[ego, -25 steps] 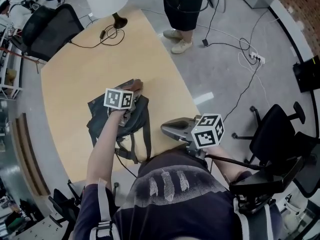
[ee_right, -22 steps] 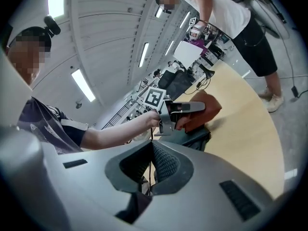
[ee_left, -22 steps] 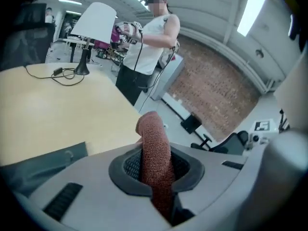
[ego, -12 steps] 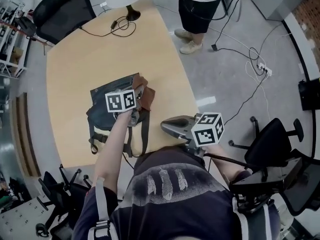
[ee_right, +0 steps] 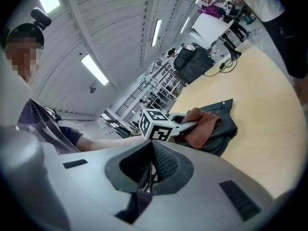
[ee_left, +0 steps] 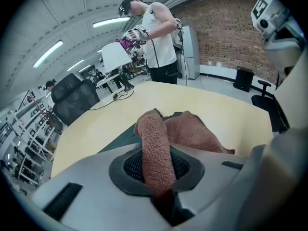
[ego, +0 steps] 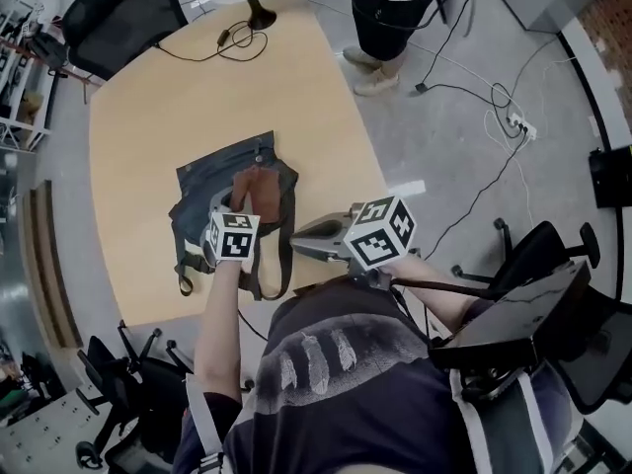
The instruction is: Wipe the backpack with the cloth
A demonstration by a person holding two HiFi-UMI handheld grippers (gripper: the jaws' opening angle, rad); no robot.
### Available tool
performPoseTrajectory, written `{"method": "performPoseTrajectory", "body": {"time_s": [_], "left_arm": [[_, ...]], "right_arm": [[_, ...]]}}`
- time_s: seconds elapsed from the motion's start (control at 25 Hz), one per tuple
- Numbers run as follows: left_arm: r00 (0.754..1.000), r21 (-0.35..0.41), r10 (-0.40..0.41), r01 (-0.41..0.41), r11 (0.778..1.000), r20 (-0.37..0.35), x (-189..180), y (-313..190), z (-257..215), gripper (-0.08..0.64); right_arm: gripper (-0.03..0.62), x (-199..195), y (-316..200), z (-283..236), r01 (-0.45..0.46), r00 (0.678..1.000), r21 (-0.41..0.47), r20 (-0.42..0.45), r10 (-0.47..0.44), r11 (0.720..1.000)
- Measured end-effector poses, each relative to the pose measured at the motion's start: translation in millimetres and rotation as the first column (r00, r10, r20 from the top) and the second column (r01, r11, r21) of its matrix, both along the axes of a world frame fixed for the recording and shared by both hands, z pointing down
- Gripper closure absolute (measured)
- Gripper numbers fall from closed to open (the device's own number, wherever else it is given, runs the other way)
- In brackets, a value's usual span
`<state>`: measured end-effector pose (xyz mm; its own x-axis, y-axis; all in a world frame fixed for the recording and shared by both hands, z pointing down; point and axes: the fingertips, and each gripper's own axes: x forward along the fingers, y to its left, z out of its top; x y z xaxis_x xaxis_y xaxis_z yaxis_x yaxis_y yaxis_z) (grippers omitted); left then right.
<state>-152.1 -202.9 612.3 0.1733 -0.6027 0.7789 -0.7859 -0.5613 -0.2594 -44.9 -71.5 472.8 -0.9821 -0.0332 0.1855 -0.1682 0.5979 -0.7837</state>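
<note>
The backpack (ego: 200, 192) is spread just ahead of the left hand-held gripper (ee_left: 161, 177), which is clamped on the brown cloth (ee_left: 192, 131). The right hand-held gripper (ee_right: 147, 177) is closed on nothing.

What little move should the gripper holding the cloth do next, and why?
Probably slide the left gripper a short way toward the person's left across the dark grey fabric backpack. Its jaws are shut on the reddish-brown terry cloth, which lies on the backpack's top. Bare fabric shows on that side, so a short stroke would likely wipe a fresh patch.
</note>
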Motion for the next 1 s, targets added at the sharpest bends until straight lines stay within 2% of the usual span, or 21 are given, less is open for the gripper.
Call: {"method": "performPoseTrajectory", "body": {"time_s": [0.16,0.24,0.52,0.76,1.0], "left_arm": [[0.995,0.007,-0.102,0.102,0.995,-0.009,-61.5,19.1,4.3,0.505],[0.992,0.012,-0.124,0.124,0.992,-0.010,-82.5,29.6,6.9,0.505],[0.992,0.052,-0.117,0.120,0.991,-0.050,-127.4,49.9,-1.9,0.505],[0.982,0.060,-0.161,0.168,0.984,-0.101,-162.3,75.9,4.2,0.505],[0.984,0.051,-0.163,0.166,0.985,-0.068,-194.4,84.6,12.1,0.505]], "right_arm": [[0.591,-22.6,6.2,-4.0,0.016,0.999,-0.067,0.045,-0.013,0.998],[0.591,-30.3,12.5,-0.4,0.011,0.999,-0.084,0.035,-0.009,0.996],[0.591,-78.4,41.3,-5.6,0.020,1.000,-0.095,0.013,-0.019,0.995],[0.591,-102.3,67.5,-5.7,0.000,0.999,-0.089,-0.033,-0.003,0.996],[0.591,-126.4,81.6,-12.2,-0.025,0.999,-0.079,-0.045,0.022,0.997]]}}
